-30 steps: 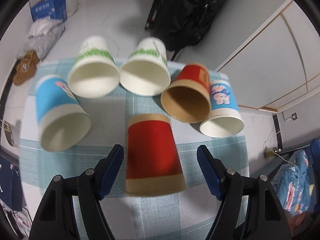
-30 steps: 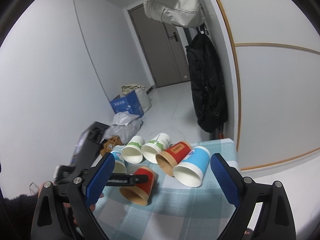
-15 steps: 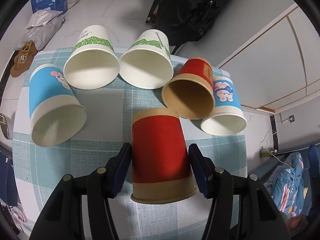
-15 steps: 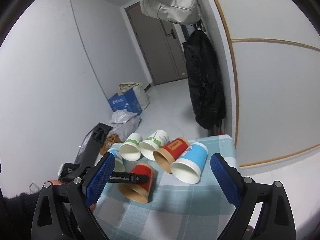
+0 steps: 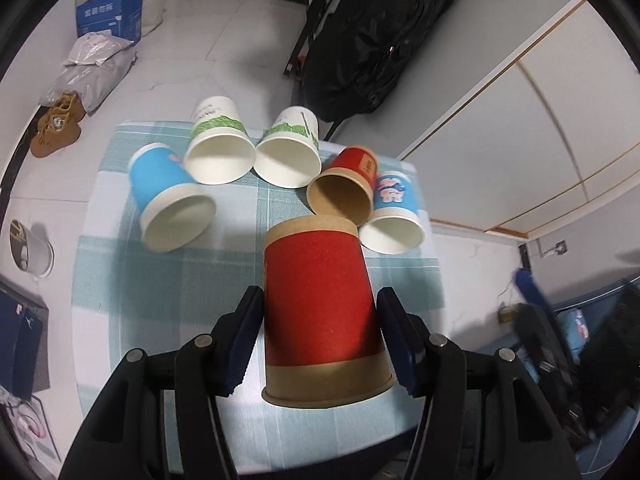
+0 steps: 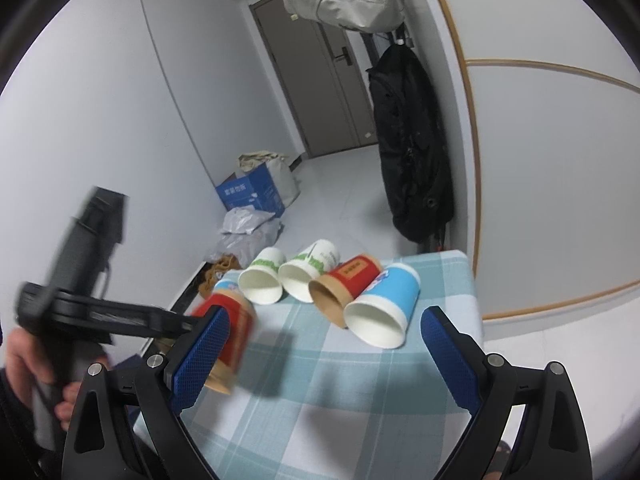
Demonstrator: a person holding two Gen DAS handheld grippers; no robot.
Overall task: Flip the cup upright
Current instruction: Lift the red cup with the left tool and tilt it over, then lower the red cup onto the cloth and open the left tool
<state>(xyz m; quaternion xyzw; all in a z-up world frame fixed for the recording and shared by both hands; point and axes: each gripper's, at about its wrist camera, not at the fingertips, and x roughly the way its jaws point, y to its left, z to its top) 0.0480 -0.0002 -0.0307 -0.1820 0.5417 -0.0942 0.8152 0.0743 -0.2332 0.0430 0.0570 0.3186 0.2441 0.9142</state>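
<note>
My left gripper (image 5: 320, 328) is shut on a red paper cup with brown bands (image 5: 320, 312). I hold it lifted above the checked tablecloth (image 5: 168, 292), its open mouth toward the camera. In the right wrist view the same red cup (image 6: 232, 332) is blurred and off the table at the left, held by the left gripper. My right gripper (image 6: 324, 352) is open and empty above the table's near side.
Several cups lie on their sides at the table's far side: a blue one (image 5: 168, 200), two white-green ones (image 5: 220, 148) (image 5: 290, 152), a red one (image 5: 344, 192) and a blue-white one (image 5: 394, 212). A black bag (image 5: 372, 40) hangs behind the table.
My left gripper has closed on the red cup and lifted it off the tablecloth toward the left near side. The right gripper has stayed open and nearly still.
</note>
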